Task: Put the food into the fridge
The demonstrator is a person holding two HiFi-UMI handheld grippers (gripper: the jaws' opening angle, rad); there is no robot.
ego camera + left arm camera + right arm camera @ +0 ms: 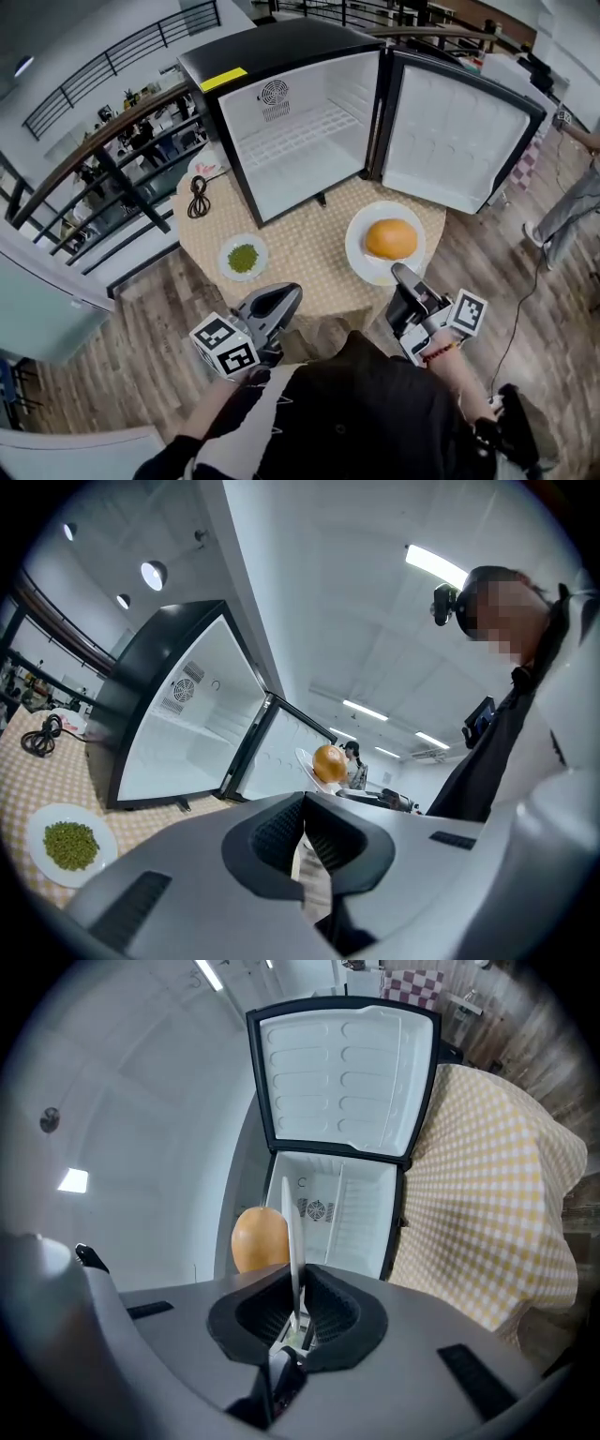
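We stand on a wood-plank floor (112,319) at a round table (300,253) draped in a yellow checked cloth (487,1194). To our left a dark railing (103,139) with a wooden top rail curves past the table, with a lower level showing beyond it. Above us the white ceiling (328,592) carries long strip lights (436,566) and round lamps (153,574).

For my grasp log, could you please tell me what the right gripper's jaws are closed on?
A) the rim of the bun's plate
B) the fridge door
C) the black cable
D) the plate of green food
A: the right gripper is shut on the plate rim, seen edge-on between its jaws, with the bun behind.
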